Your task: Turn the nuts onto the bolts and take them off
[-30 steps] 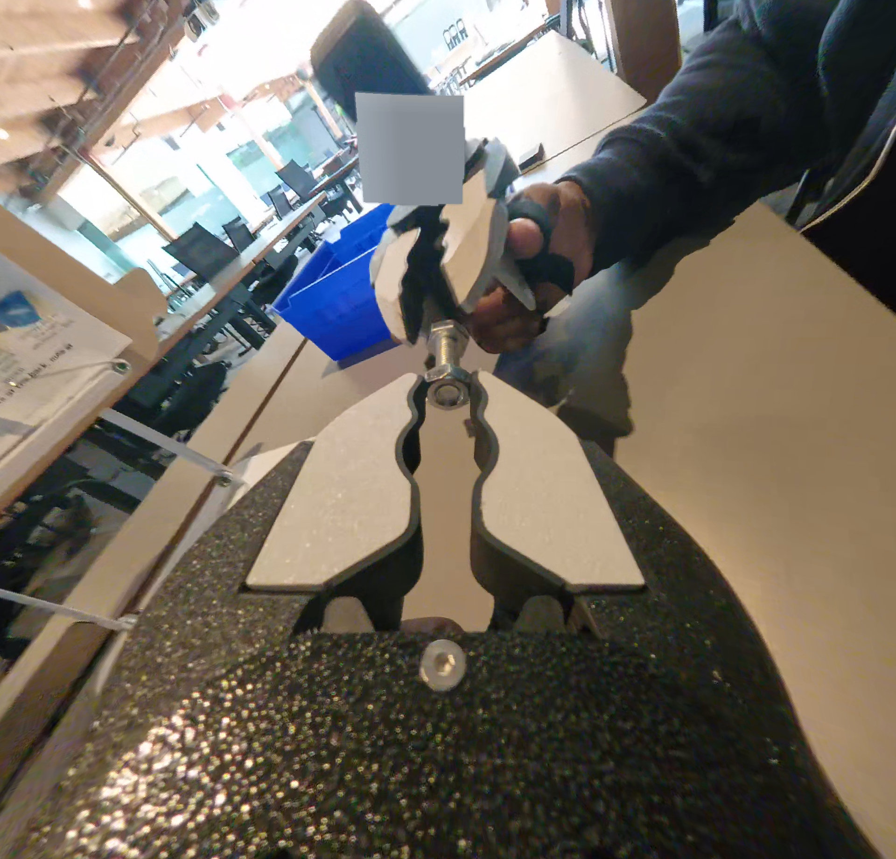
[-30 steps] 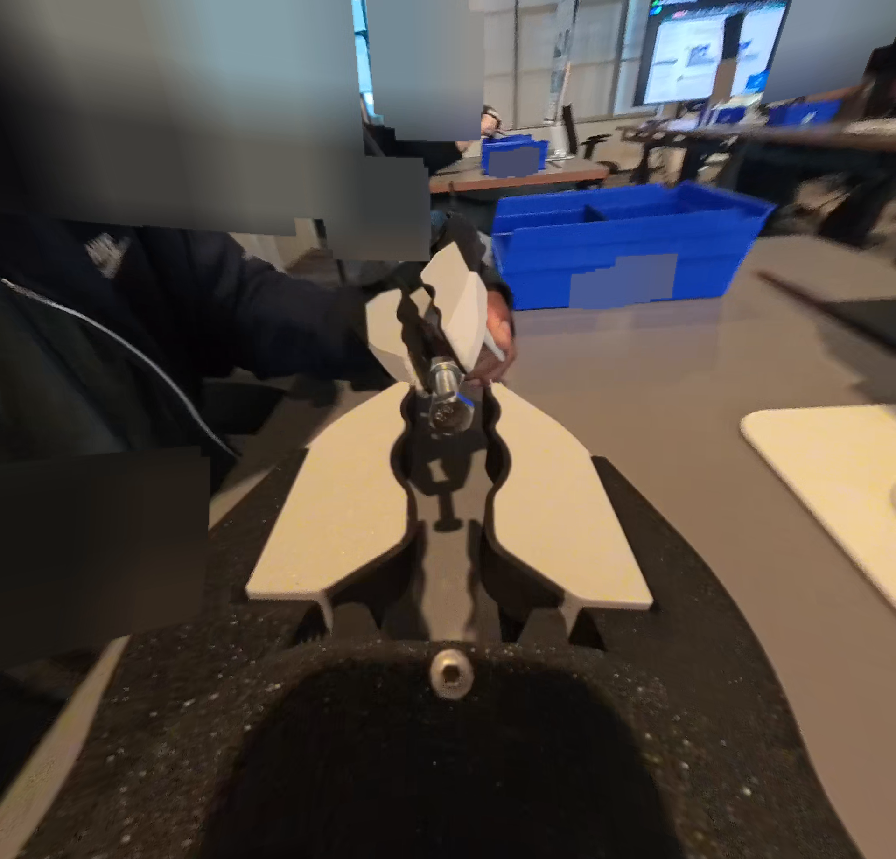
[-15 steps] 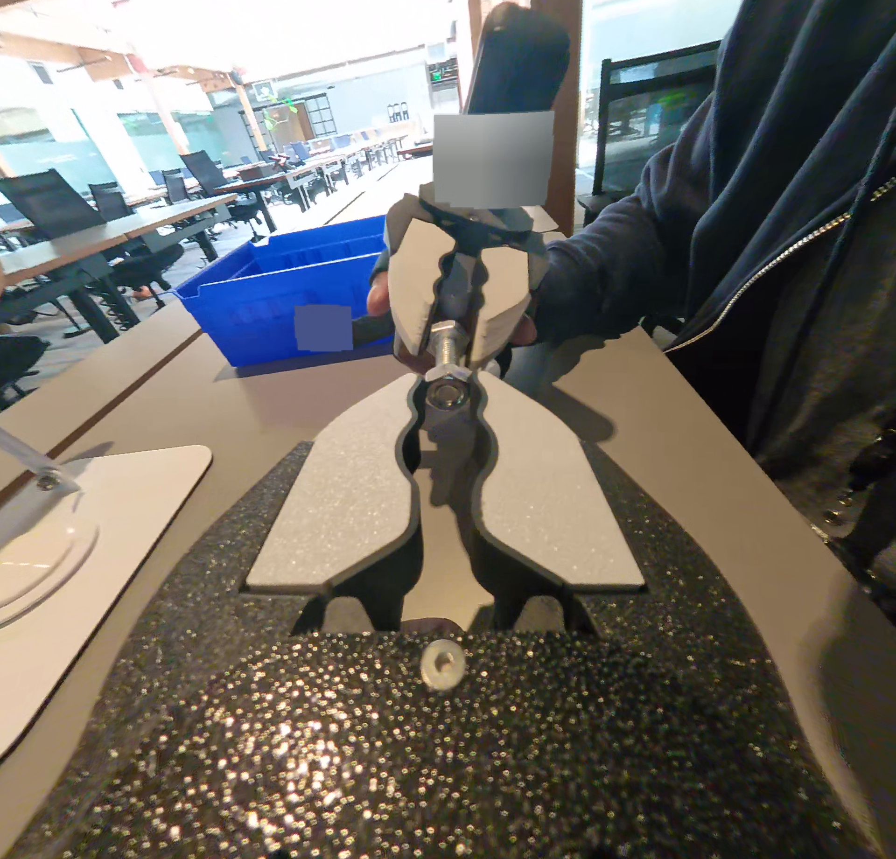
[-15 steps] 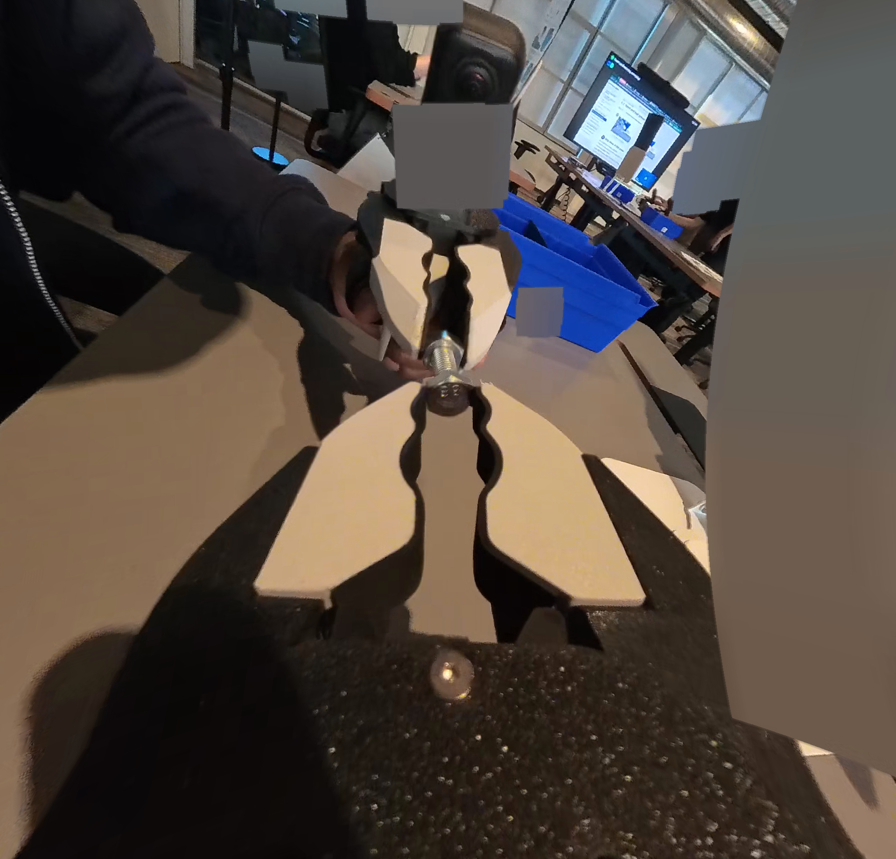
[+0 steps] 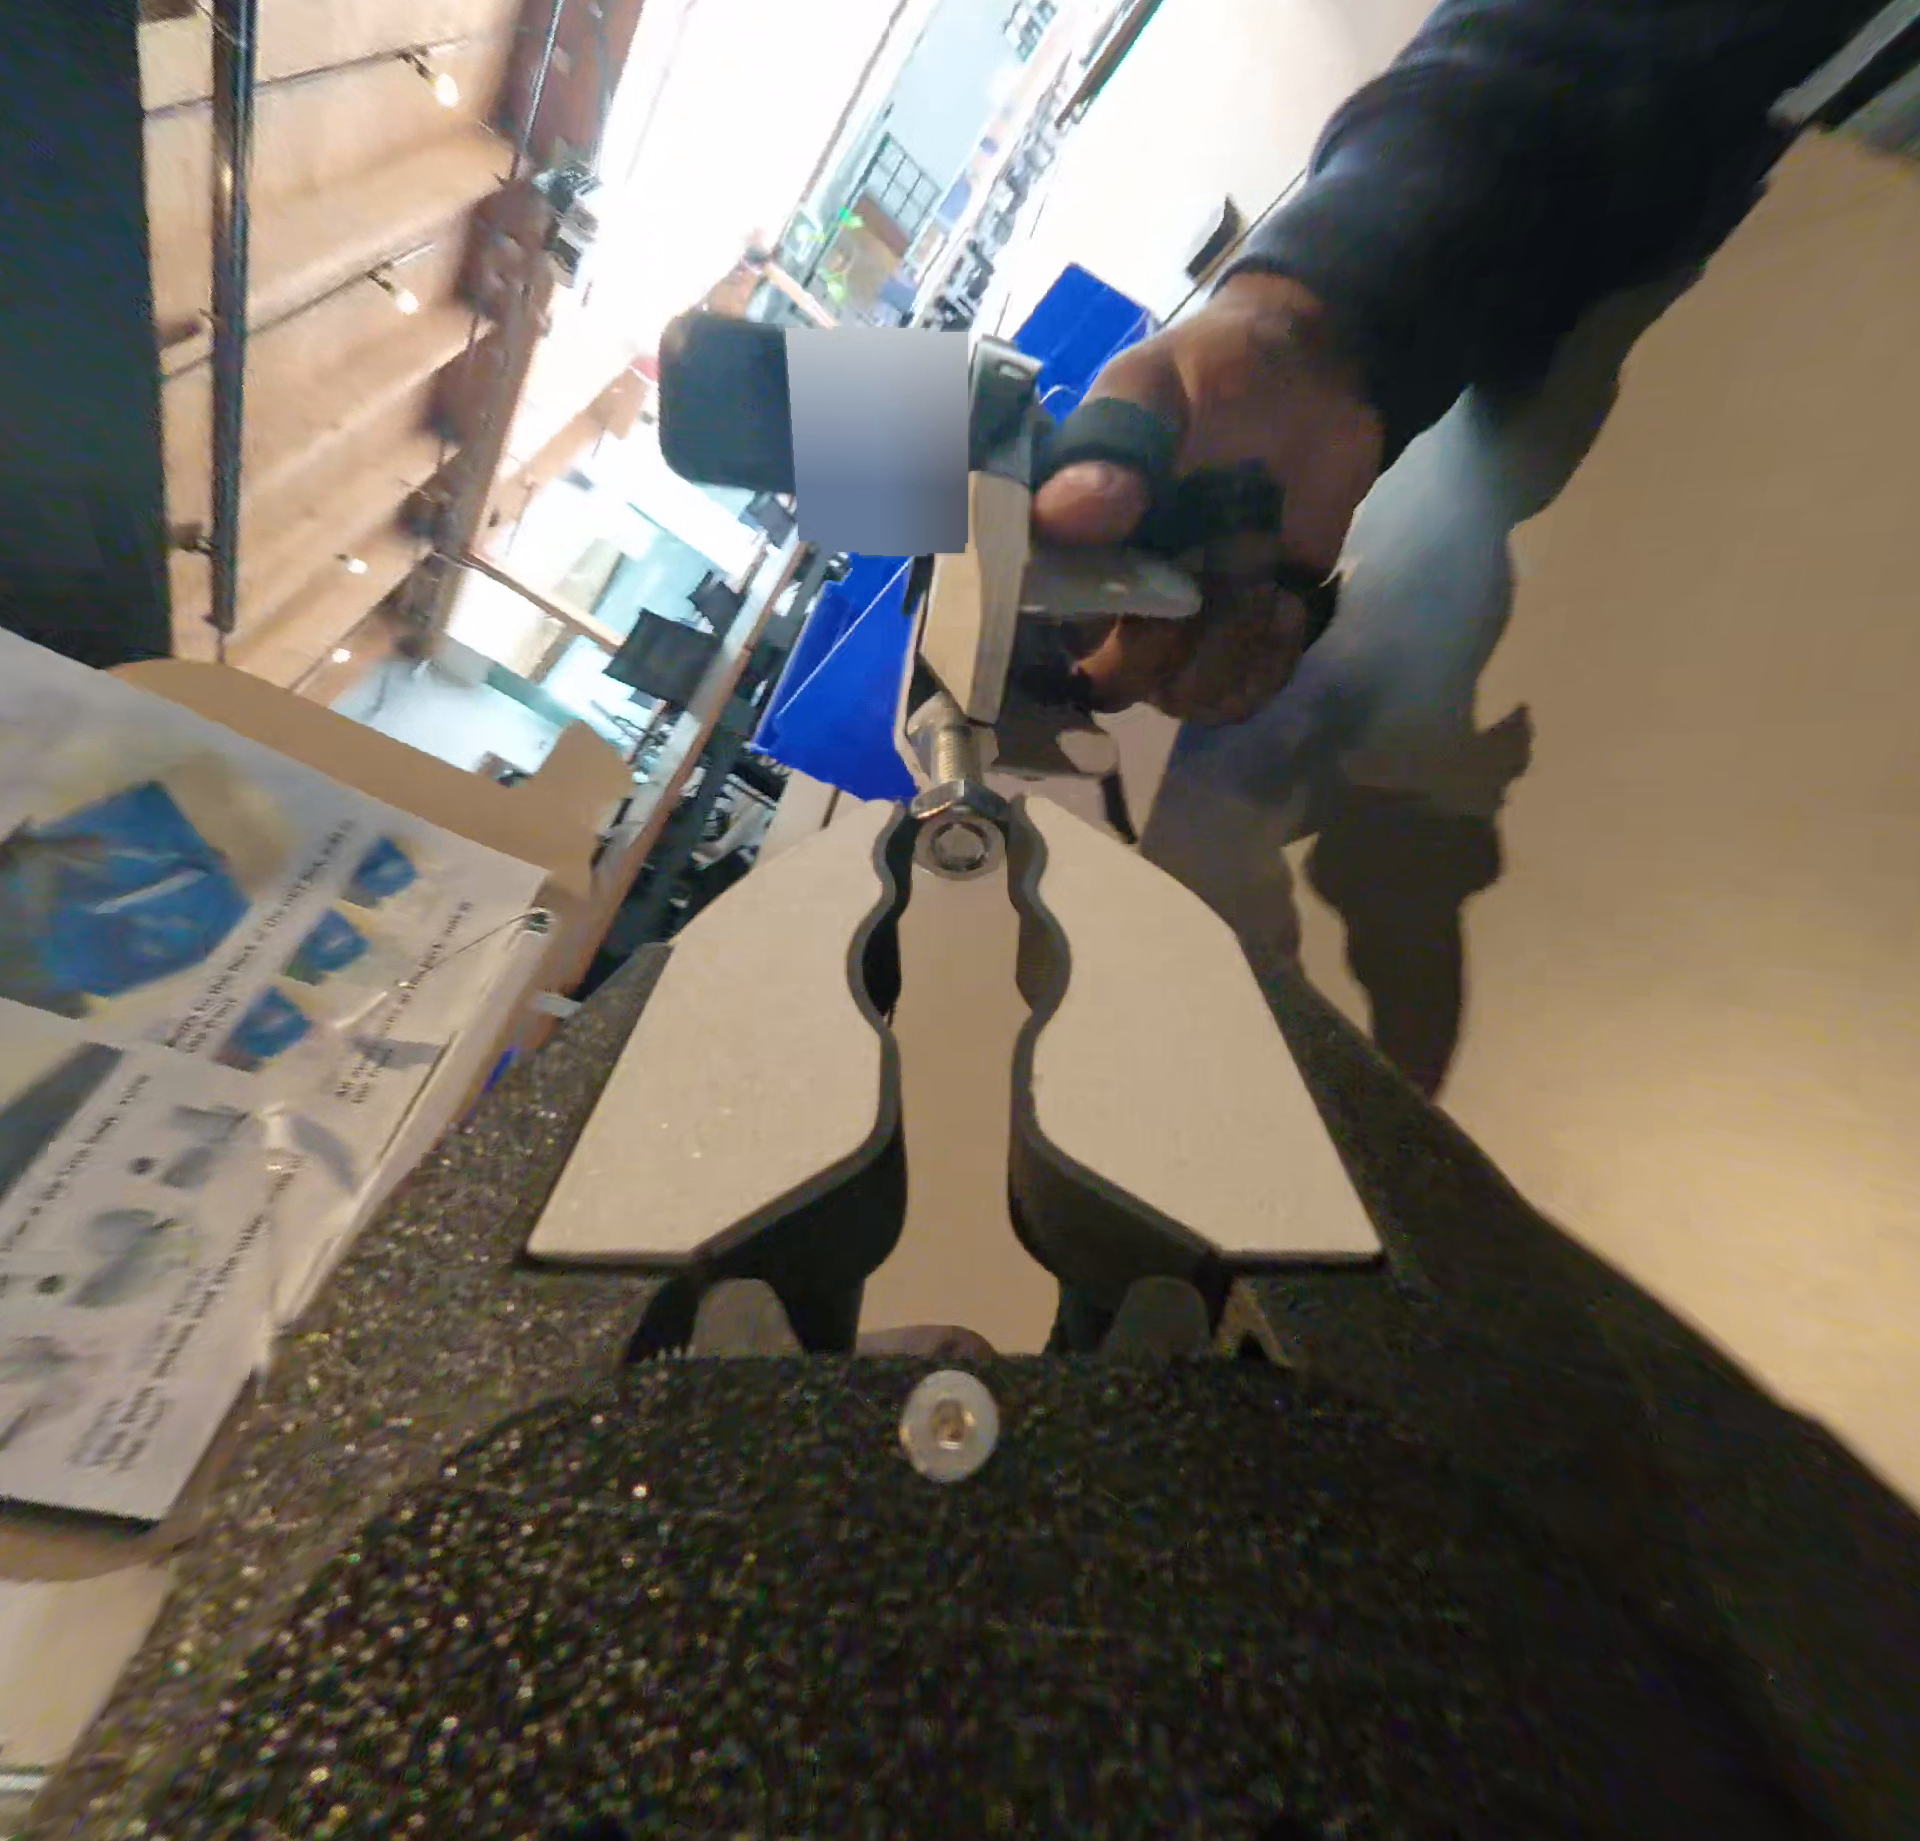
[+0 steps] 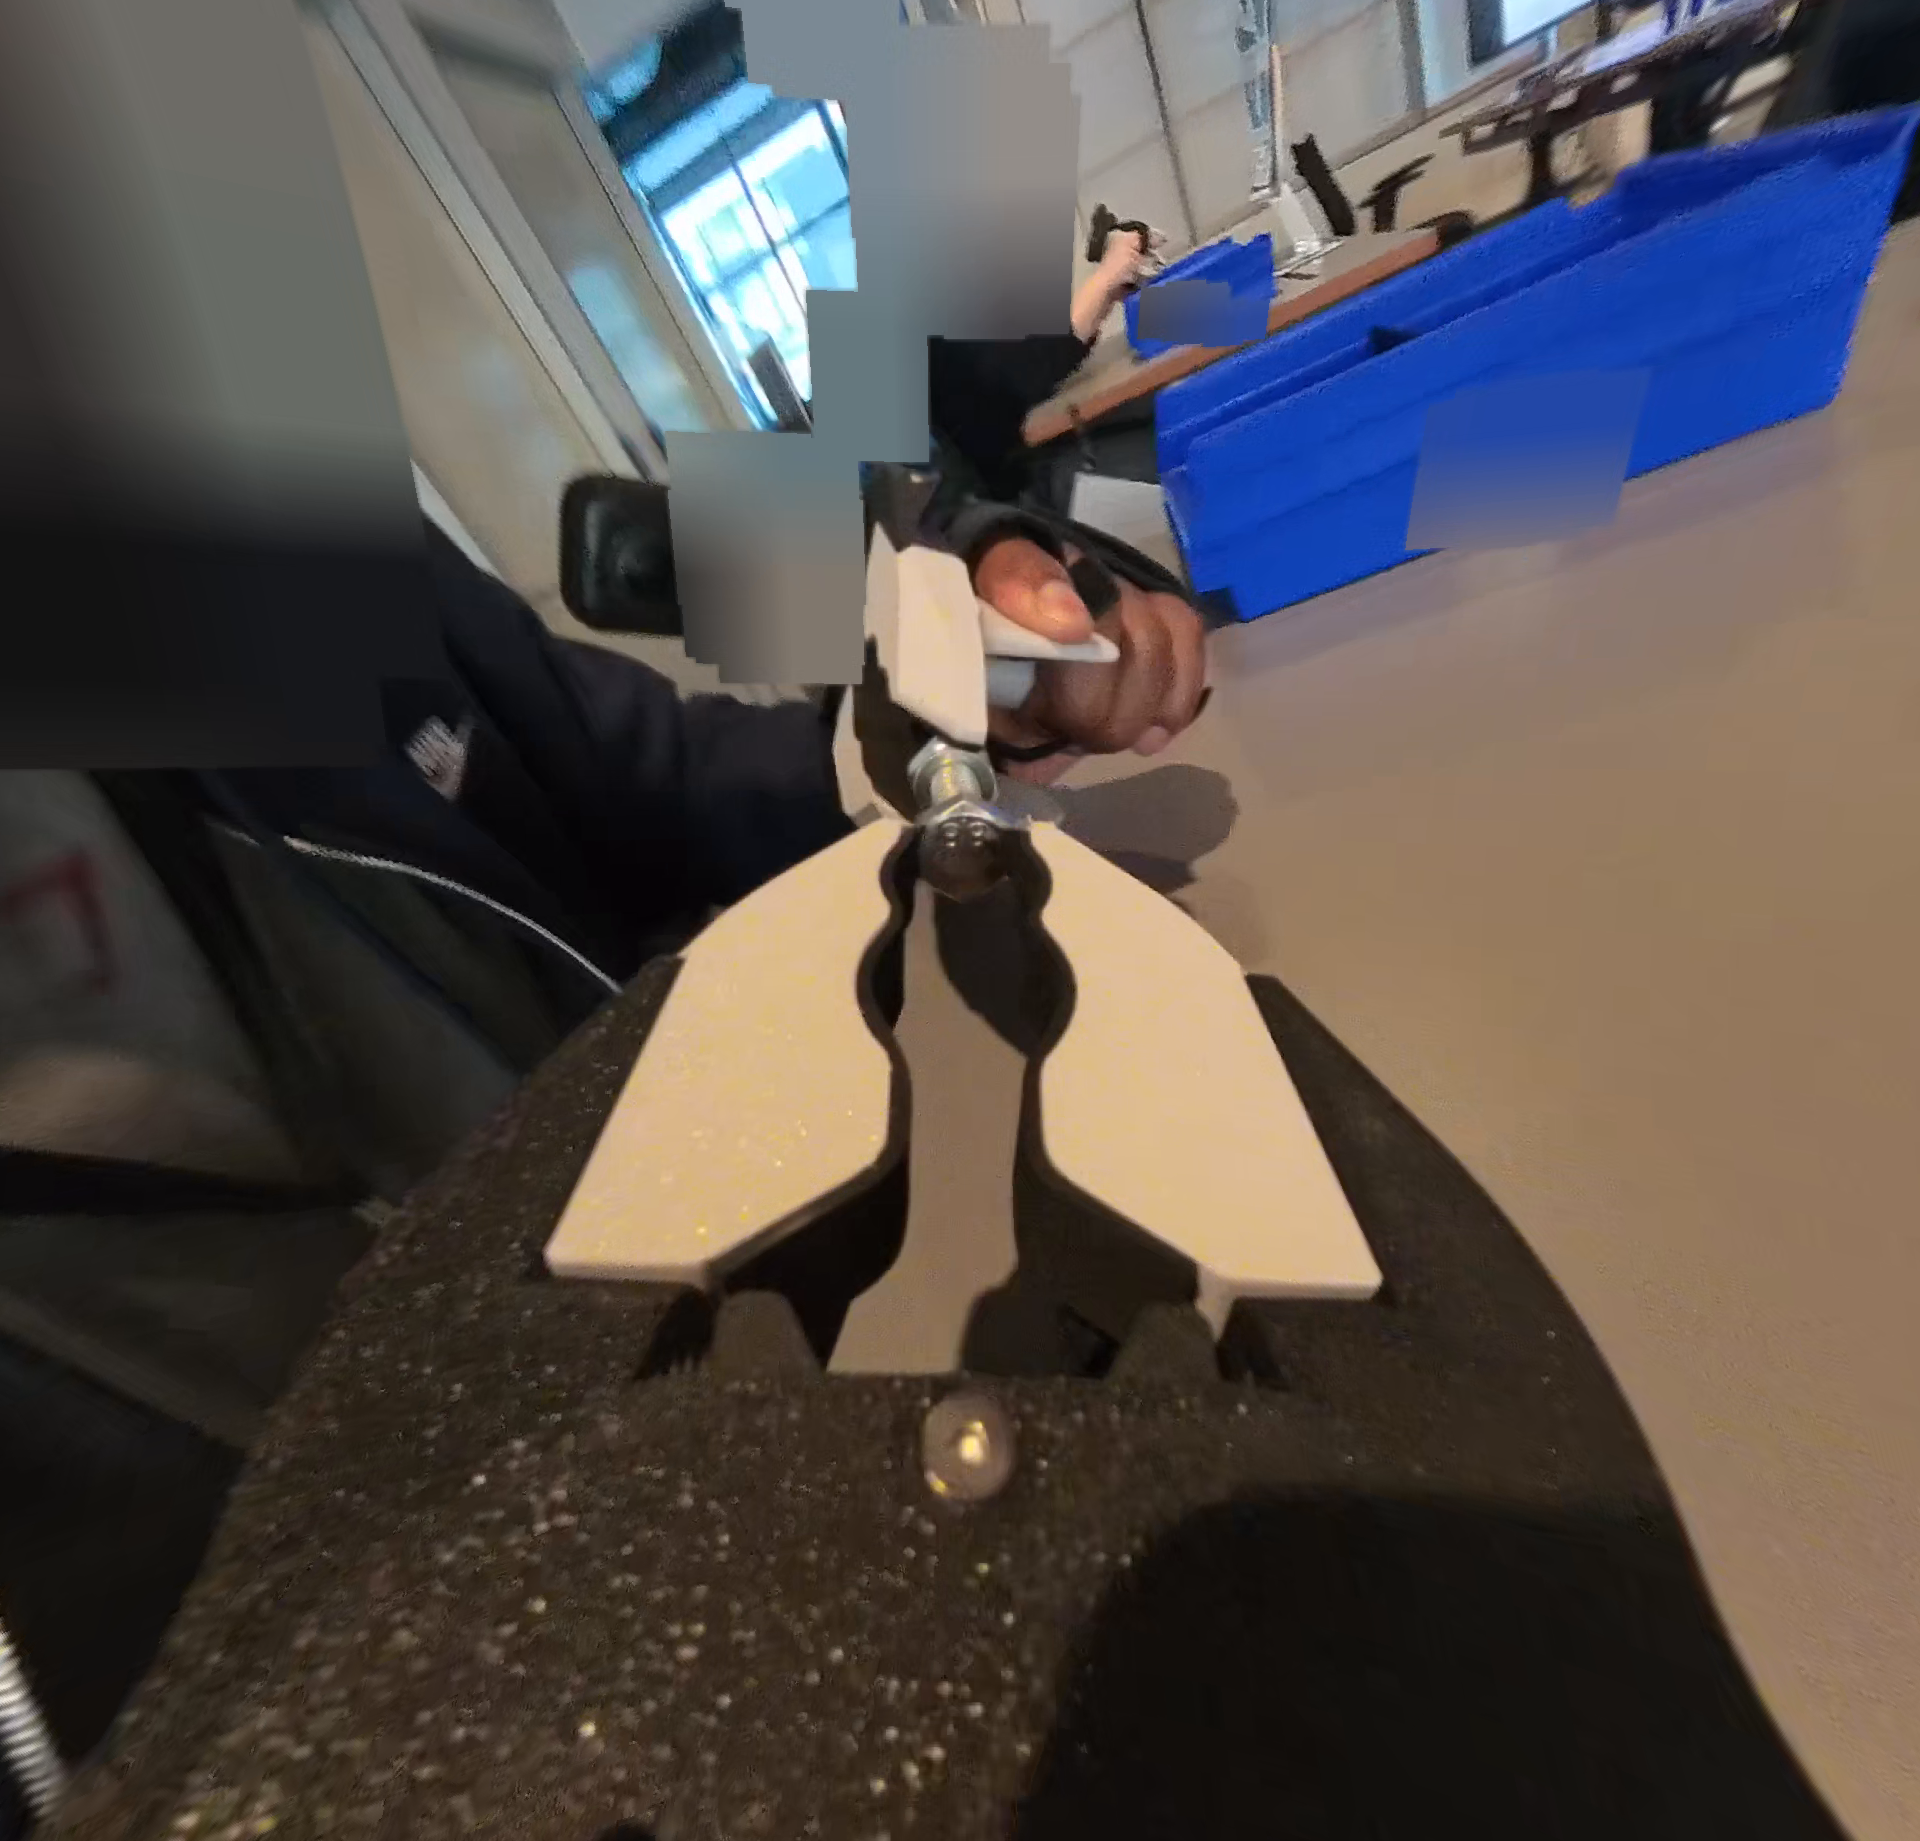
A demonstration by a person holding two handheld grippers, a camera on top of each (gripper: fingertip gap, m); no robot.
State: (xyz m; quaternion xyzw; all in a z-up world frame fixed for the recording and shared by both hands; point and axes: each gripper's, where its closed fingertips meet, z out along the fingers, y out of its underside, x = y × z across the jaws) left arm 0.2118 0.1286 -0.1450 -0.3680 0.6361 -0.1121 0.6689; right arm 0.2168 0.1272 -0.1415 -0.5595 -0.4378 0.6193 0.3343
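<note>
Steel bolt (image 5: 940, 747) w/ nut (image 5: 958, 841) sits frame centre, both views. My left gripper (image 5: 958, 846) pinches the nut end, right gripper (image 6: 961, 856) the head end. Risk: tips only, grippers skewed, so cross-thread or drop.

The nut (image 5: 958, 844) is a silver hexagonal part, seen end-on in the left wrist view with its bore facing the camera. It sits on the threaded end of the bolt (image 5: 948, 747), a silver shank tilted slightly left. In the right wrist view, the hexagonal bolt head (image 6: 961, 849) faces the camera. Nut and bolt are held above the counter (image 5: 1714, 856), not resting on it.
</note>
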